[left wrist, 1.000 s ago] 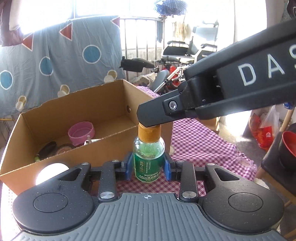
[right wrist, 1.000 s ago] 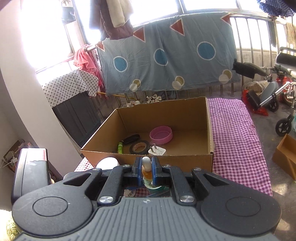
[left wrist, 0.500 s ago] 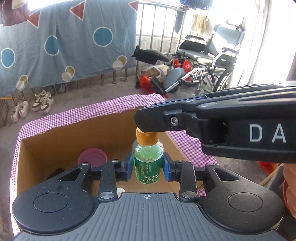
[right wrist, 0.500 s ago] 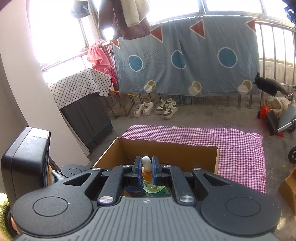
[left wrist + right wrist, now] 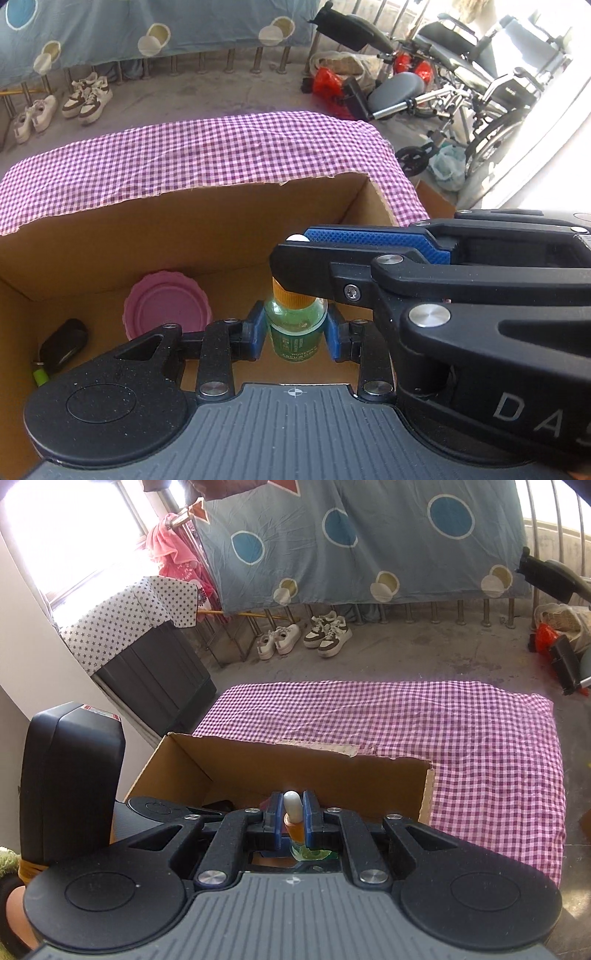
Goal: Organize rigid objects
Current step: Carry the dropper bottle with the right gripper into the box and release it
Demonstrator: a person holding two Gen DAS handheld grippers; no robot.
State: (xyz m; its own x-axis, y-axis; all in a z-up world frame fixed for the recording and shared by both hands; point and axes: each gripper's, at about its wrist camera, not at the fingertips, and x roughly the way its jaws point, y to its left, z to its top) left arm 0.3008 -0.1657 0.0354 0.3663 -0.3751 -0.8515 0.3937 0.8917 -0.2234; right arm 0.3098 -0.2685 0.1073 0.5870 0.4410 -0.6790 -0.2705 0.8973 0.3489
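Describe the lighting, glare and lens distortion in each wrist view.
Left wrist view: daylight blows out the upper right corner; the green bottle stays sharp; the cardboard box rim bows from fisheye. Right wrist view: the window is overexposed white, the railing bars curve.

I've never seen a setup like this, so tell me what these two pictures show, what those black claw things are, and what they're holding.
No robot here: a person holds a two-finger claw in each hand, and each claw carries a camera looking along its fingers. One picture is from the left claw, the other from the right. The left gripper is shut on the body of a small green bottle. The right gripper reaches in from the side and pinches the bottle's white tip above its orange cap. They hold it over an open cardboard box that stands on a purple checked cloth. In the box lie a pink bowl and a dark object I can't identify.
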